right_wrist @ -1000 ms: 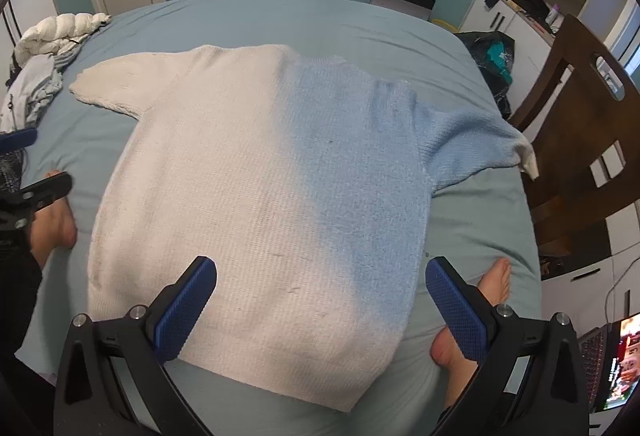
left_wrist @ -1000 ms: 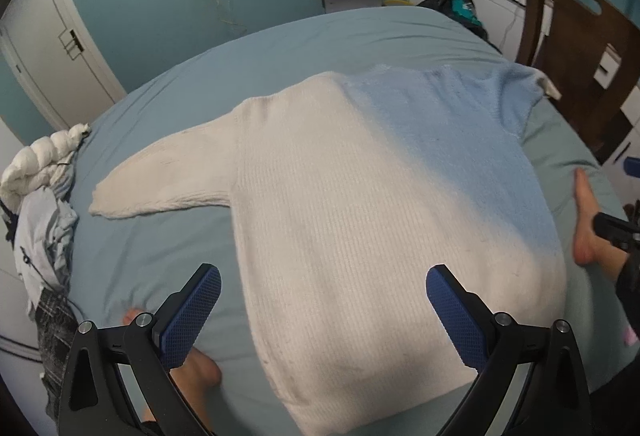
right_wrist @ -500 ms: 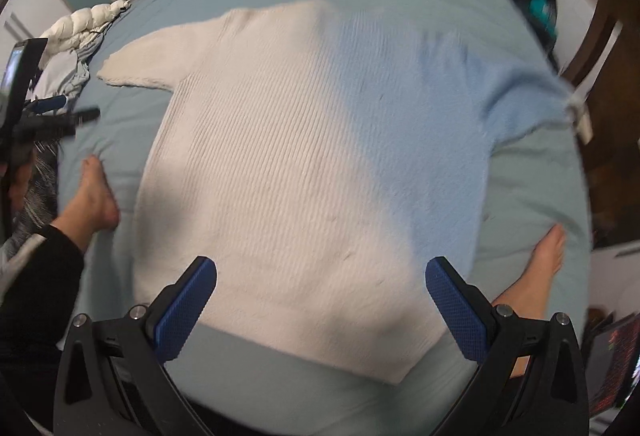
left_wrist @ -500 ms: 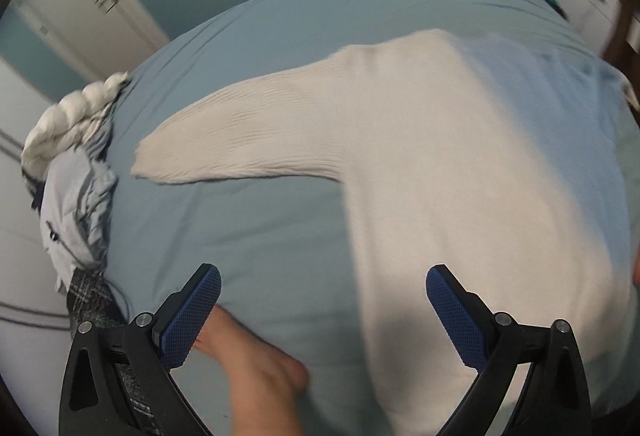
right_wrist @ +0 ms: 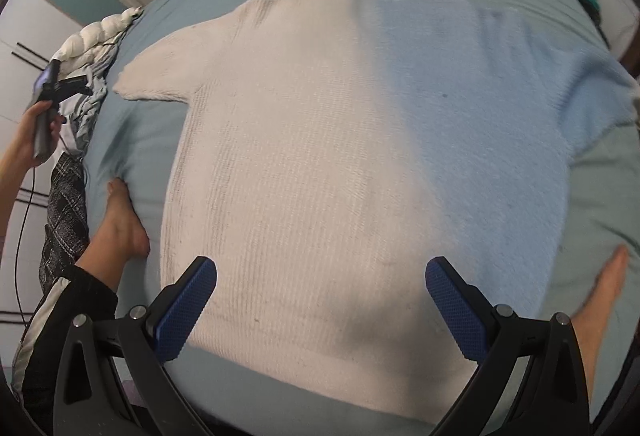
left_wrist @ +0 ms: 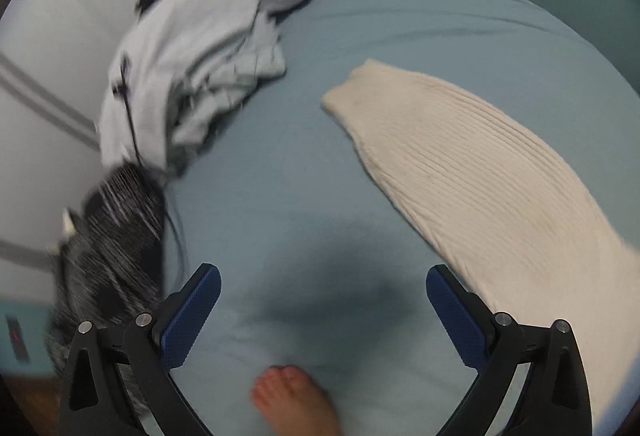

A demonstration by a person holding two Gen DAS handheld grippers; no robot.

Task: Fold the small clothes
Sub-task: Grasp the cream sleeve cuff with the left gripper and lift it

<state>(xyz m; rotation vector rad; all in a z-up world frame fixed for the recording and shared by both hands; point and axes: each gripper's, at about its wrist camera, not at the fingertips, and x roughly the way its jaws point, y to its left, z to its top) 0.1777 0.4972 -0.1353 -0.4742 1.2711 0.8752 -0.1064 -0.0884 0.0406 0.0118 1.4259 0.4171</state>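
Knit sweater [right_wrist: 320, 140] flat on bed [right_wrist: 600, 188]; both jaws wide, empty.

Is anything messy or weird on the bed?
Yes. A crumpled heap of clothes sits unfolded at the bed's edge, beyond the sweater's cream sleeve. The sweater itself lies flat, though oddly half cream and half pale blue. Bare feet rest beside it.

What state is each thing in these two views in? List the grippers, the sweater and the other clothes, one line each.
left gripper: open, holding nothing, above the bare sheet.
right gripper: open, holding nothing, above the sweater's hem.
sweater: spread flat, unfolded, both sleeves out.
sweater's left sleeve: lying flat, stretched outward.
pile of clothes: crumpled, unfolded, at the bed's edge.
bed sheet: mostly smooth.
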